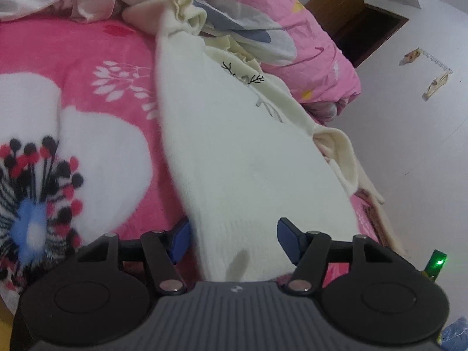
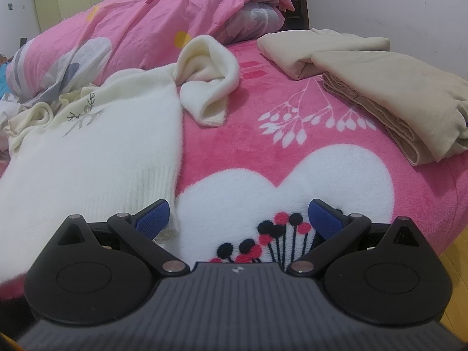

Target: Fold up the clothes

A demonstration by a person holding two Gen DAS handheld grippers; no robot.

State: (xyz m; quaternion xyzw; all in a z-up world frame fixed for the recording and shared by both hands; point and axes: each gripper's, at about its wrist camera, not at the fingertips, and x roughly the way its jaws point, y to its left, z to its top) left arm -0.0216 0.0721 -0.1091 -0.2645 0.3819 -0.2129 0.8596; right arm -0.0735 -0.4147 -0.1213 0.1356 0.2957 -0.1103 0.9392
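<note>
A white fluffy sweater (image 1: 234, 146) with a small deer print lies spread on the pink flowered blanket (image 1: 87, 58). My left gripper (image 1: 234, 239) straddles its ribbed hem. The jaws stand apart with the hem between them; the right pad (image 1: 288, 239) rests over the knit and the left pad (image 1: 181, 242) sits at the sweater's edge. In the right wrist view the sweater (image 2: 102, 152) lies at left, one sleeve (image 2: 207, 87) bunched up beyond it. My right gripper (image 2: 239, 219) is open over the blanket (image 2: 263, 161), its left pad (image 2: 153, 219) at the hem's corner.
Folded beige garments (image 2: 395, 93) lie at the right of the bed, another beige piece (image 2: 307, 49) behind them. A pink duvet (image 2: 146, 20) is heaped along the far side. The bed's edge drops to wooden floor (image 2: 456, 263). A wall with a hook strip (image 1: 433, 58) lies beyond.
</note>
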